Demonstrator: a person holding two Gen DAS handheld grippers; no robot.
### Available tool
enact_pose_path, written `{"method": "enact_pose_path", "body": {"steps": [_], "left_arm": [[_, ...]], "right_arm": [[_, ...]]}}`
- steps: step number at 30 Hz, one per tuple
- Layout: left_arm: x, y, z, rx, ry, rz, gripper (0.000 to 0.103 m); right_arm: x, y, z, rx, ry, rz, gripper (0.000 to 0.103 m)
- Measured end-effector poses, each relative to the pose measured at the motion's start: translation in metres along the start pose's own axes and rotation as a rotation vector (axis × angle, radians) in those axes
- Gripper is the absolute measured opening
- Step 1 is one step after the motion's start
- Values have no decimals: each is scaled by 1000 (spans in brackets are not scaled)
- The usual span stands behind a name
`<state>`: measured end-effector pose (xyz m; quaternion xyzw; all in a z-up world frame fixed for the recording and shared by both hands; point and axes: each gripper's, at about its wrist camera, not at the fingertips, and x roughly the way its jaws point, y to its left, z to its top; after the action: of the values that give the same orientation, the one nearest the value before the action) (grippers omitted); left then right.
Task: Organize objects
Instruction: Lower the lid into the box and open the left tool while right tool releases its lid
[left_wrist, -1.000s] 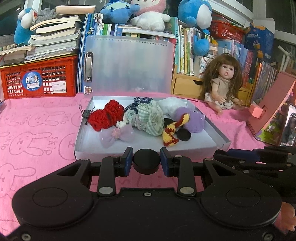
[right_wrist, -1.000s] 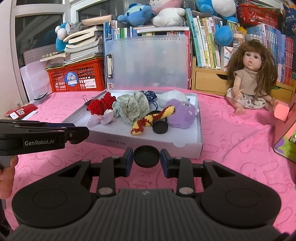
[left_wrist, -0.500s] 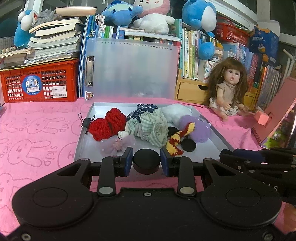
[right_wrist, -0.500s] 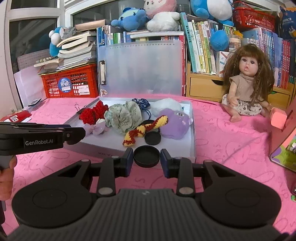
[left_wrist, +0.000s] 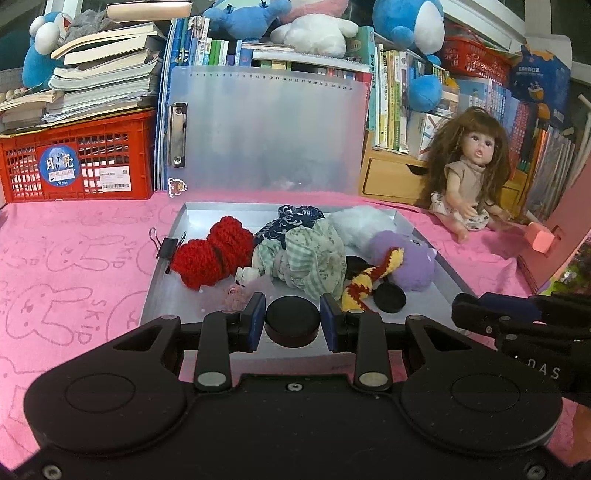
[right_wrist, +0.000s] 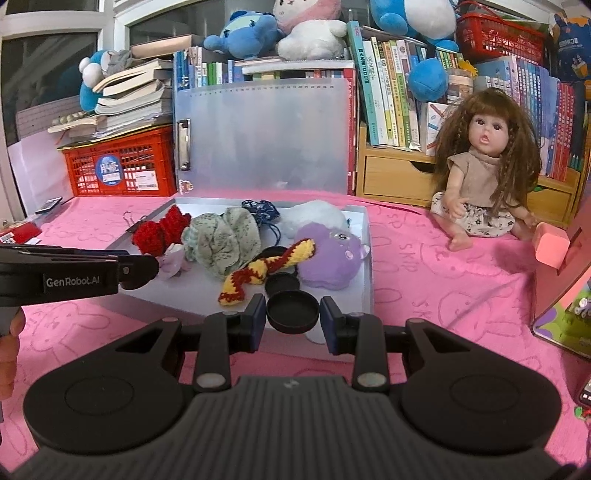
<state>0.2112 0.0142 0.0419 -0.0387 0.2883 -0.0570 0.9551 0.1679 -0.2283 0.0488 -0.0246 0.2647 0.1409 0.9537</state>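
A grey tray (left_wrist: 173, 295) (right_wrist: 364, 295) on the pink cloth holds a red knit piece (left_wrist: 212, 256), a green checked cloth (left_wrist: 314, 258), a purple plush (right_wrist: 328, 254), a yellow-red knit snake (right_wrist: 266, 269) and a black lid (left_wrist: 390, 298). My left gripper (left_wrist: 292, 322) is shut on a black round container (left_wrist: 292, 325) over the tray's near edge. My right gripper (right_wrist: 292, 313) is shut on a shallow black lid (right_wrist: 292, 311) over the tray's near right corner. The left gripper's body shows in the right wrist view (right_wrist: 74, 277).
A doll (right_wrist: 487, 173) sits at the right on the cloth. A frosted clipboard (left_wrist: 266, 129) stands behind the tray. A red crate (left_wrist: 77, 162) with books is at back left. A pink box (right_wrist: 576, 266) stands at far right. Bookshelves and plush toys fill the back.
Both grippers have moved forward toward the tray, each still holding its black piece. The left one now reaches over the tray's near edge.
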Motion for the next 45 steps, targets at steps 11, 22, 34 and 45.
{"method": "enact_pose_path", "body": {"steps": [11,22,34,45], "left_arm": [[25,-1,8,3,35,21,30],[51,-1,12,-5,98,23,30],[70,1,13,-20,143,32,30],[84,1,16,-20,144,53,30]], "right_arm": [[20,-8,9,21,26,-18,40],[42,-18,13,68,80,-19,40],[59,-25,13,98,135,-14,40],[71,-27,17,114,157,-13,40]]}}
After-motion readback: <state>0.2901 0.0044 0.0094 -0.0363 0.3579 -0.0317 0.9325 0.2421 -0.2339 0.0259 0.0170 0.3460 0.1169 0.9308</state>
